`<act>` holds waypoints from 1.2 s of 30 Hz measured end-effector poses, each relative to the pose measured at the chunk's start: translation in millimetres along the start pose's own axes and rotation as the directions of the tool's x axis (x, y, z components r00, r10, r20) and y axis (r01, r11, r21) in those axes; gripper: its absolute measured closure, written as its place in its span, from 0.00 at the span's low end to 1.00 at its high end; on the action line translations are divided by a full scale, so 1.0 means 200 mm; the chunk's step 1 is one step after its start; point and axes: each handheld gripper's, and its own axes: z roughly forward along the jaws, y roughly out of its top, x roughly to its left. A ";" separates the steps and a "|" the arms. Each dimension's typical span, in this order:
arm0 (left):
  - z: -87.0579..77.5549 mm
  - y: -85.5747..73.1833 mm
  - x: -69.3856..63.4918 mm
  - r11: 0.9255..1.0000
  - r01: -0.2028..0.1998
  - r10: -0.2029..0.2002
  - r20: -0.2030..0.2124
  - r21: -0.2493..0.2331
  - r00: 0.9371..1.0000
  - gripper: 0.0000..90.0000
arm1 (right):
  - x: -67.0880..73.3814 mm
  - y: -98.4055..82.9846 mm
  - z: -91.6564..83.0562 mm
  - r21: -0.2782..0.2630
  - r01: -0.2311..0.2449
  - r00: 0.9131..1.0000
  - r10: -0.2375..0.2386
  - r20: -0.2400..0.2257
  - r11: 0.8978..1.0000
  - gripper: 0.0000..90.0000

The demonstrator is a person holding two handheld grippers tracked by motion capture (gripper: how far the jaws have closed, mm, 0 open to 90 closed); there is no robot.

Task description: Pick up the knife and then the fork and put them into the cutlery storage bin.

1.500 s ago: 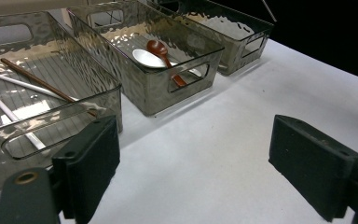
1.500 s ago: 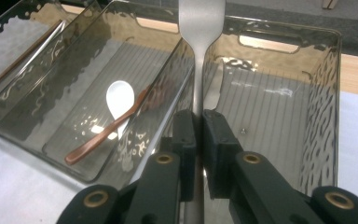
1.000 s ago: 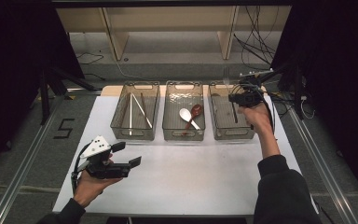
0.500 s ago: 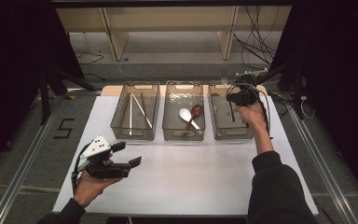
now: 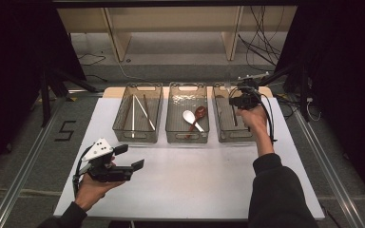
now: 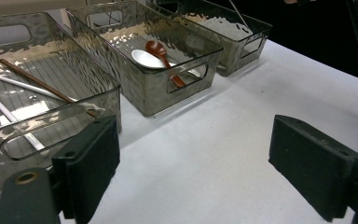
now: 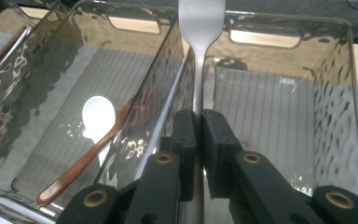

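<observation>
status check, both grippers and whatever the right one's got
Right gripper shut on a metal utensil, held over the right bin. Left gripper open, empty, above the table. Nothing in the way.

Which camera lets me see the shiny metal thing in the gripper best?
The right gripper view: the metal utensil stands up close, clamped between the right gripper. In the high view it is a tiny sliver; in the left gripper view, a thin rod.
</observation>
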 end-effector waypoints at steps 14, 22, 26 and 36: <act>0.00 0.00 0.00 1.000 -0.002 0.002 0.002 0.005 1.000 0.17 | 0.00 -0.02 0.05 0.026 -0.022 1.000 0.022 0.006 0.999 0.94; 0.00 0.00 0.00 1.000 0.003 -0.003 0.002 0.004 1.000 0.17 | -0.05 -0.07 0.08 0.061 -0.065 0.998 0.064 0.013 0.996 0.92; 0.00 0.00 0.00 1.000 -0.002 0.002 0.002 0.007 1.000 0.17 | -0.06 -0.07 0.08 0.066 -0.080 0.997 0.079 0.014 0.995 0.86; 0.00 0.00 0.00 1.000 -0.001 0.001 0.000 0.004 1.000 0.17 | -0.06 -0.08 0.04 0.068 -0.050 0.998 0.052 -0.028 0.996 0.68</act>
